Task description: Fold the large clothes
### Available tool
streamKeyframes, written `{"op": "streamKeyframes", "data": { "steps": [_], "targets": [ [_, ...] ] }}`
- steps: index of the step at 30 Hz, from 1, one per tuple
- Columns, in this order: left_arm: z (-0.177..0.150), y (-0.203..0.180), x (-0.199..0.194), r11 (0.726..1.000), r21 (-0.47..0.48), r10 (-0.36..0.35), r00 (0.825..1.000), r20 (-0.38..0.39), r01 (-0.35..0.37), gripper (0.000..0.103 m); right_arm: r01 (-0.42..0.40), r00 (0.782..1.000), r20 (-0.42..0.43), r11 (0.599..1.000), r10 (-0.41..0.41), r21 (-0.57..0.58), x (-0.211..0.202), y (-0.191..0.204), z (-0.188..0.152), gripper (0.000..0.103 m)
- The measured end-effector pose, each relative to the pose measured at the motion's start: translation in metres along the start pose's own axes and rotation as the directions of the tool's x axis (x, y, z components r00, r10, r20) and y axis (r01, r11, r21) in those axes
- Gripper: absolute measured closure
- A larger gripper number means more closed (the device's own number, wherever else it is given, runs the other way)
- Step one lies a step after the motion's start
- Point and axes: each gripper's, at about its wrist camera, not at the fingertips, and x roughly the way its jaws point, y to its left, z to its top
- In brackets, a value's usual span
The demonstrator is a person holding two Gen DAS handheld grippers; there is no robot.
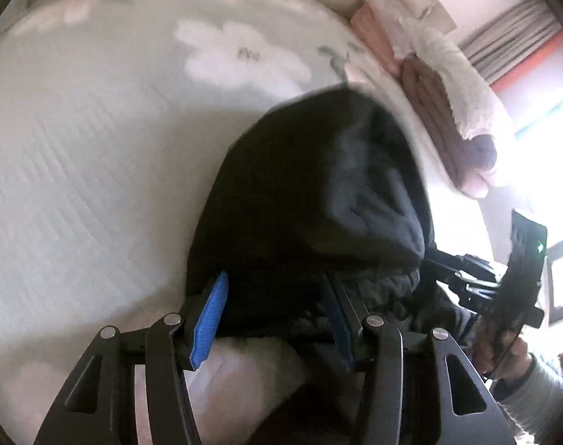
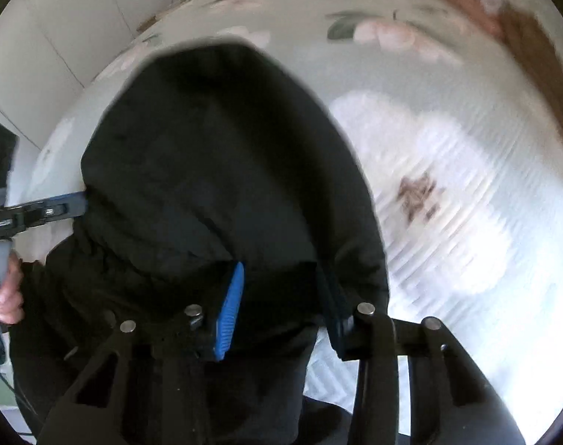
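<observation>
A large black garment hangs between my two grippers above a pale floral bed sheet. My left gripper has its blue-padded fingers closed on a thick bunch of the black cloth. My right gripper grips another bunch of the same garment between its blue pads. The right gripper also shows at the right edge of the left wrist view, and the left gripper at the left edge of the right wrist view. Both views are motion-blurred.
The bed sheet spreads under the garment. Folded pink and brown bedding and a white lace pillow lie along the bed's far right side. A bright window is at the right. White cupboards stand beyond the bed.
</observation>
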Motion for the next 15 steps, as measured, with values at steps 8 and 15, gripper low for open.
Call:
{"op": "streamKeyframes", "data": {
  "steps": [8,15],
  "targets": [
    [0.017,-0.025,-0.035,0.991,0.121,0.052,0.997,0.049,-0.058,0.046,-0.106,0.994,0.031,0.994,0.106,0.012,-0.036,-0.023,0.02,0.047],
    [0.072,0.014,-0.027,0.997,0.02,-0.075,0.997,0.0,0.075,0.02,-0.255,0.967,0.025,0.961,0.254,0.105,-0.026,-0.083,0.05,0.032]
  ]
}}
